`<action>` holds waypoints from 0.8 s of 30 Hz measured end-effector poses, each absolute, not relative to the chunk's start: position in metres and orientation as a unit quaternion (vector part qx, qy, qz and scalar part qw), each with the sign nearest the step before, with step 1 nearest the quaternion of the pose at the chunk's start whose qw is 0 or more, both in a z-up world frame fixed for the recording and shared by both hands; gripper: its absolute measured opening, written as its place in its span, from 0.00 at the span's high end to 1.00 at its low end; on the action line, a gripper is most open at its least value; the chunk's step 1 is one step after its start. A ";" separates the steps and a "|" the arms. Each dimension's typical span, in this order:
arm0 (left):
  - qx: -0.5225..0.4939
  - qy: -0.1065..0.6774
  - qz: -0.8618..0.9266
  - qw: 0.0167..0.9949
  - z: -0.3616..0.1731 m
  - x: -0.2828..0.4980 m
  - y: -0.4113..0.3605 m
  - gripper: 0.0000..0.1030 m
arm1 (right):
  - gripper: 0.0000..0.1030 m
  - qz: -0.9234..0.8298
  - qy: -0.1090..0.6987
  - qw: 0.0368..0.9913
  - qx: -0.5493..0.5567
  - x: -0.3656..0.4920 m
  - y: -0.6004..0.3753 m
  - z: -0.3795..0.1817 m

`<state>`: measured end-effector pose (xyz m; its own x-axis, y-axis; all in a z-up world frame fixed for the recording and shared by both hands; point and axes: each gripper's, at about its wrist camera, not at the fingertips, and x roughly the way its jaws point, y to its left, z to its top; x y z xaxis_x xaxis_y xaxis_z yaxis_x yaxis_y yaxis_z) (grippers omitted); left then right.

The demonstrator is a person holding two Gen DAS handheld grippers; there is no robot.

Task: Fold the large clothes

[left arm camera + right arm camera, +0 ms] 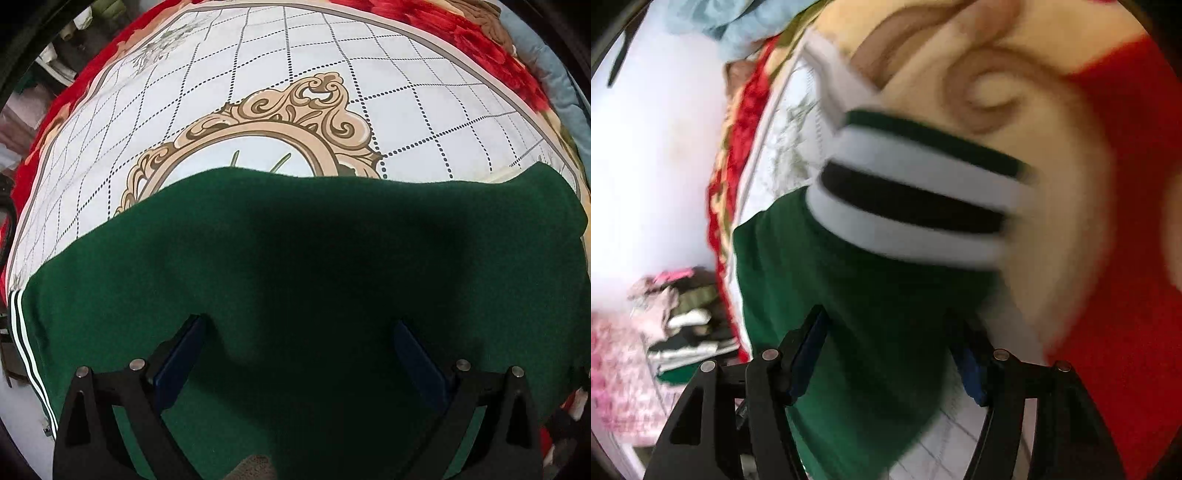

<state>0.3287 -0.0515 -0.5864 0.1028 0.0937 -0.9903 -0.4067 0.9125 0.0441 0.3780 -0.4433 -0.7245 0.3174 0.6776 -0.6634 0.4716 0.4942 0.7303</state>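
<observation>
Both claws stand spread above the green garment (pixel 295 258): left claw (pixel 299 332) over its dark middle, right claw (pixel 890 325) with the striped cuff (pixel 916 195) at twelve o'clock.

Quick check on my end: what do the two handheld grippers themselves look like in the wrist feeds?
Both look alike. The left gripper has two black finger frames with triangular cut-outs, round silver pins at the joints, and dark blue pads on the inner faces. The right gripper has the same black frames, silver pins and blue pads. No cables, markings or sleeves show.
</observation>
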 end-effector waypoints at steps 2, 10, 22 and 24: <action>-0.115 0.648 0.171 0.734 -0.586 0.330 -0.053 0.00 | 0.15 0.097 0.563 0.649 0.502 0.390 -0.434 -0.734; -0.122 0.645 0.173 0.735 -0.585 0.334 -0.052 0.00 | 0.48 0.200 0.484 0.641 0.561 0.417 -0.409 -0.700; -0.107 0.626 0.157 0.756 -0.577 0.342 -0.074 0.00 | 0.80 0.169 0.486 0.645 0.565 0.466 -0.371 -0.710; -0.105 0.628 0.135 0.759 -0.576 0.346 -0.088 0.00 | 0.80 0.152 0.470 0.663 0.563 0.457 -0.373 -0.683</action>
